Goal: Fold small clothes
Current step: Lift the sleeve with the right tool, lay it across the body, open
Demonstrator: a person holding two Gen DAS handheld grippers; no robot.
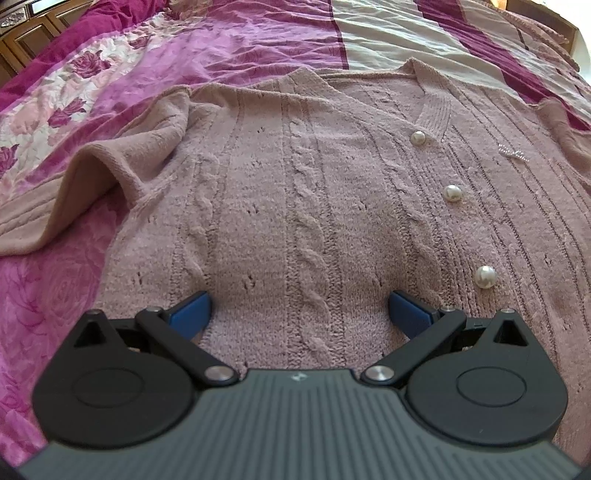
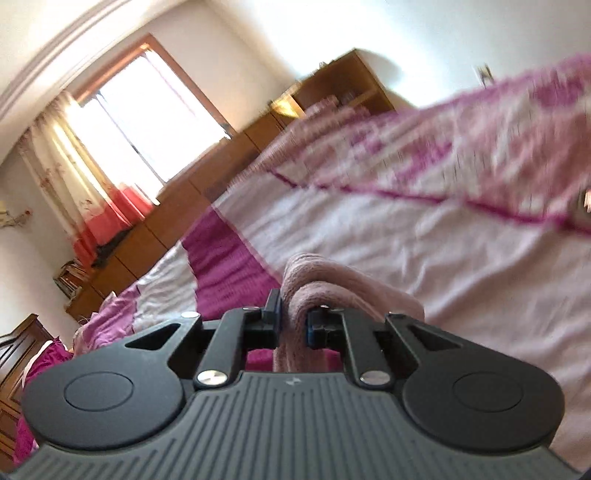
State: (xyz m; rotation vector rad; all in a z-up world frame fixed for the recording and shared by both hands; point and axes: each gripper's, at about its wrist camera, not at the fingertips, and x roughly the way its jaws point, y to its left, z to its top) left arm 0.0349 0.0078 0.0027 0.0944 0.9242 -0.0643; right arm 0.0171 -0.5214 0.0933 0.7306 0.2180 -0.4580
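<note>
A dusty-pink cable-knit cardigan with pearl buttons lies spread front-up on the bed. Its left sleeve is folded in over the body. My left gripper is open, its blue fingertips resting on the cardigan's lower part. My right gripper is shut on a bunched fold of the same pink knit and holds it lifted above the bed. That view is tilted and blurred.
A magenta and pink floral bedspread with a cream stripe covers the bed. Wooden cabinets and a curtained window stand beyond the bed. A wooden headboard is at the lower left.
</note>
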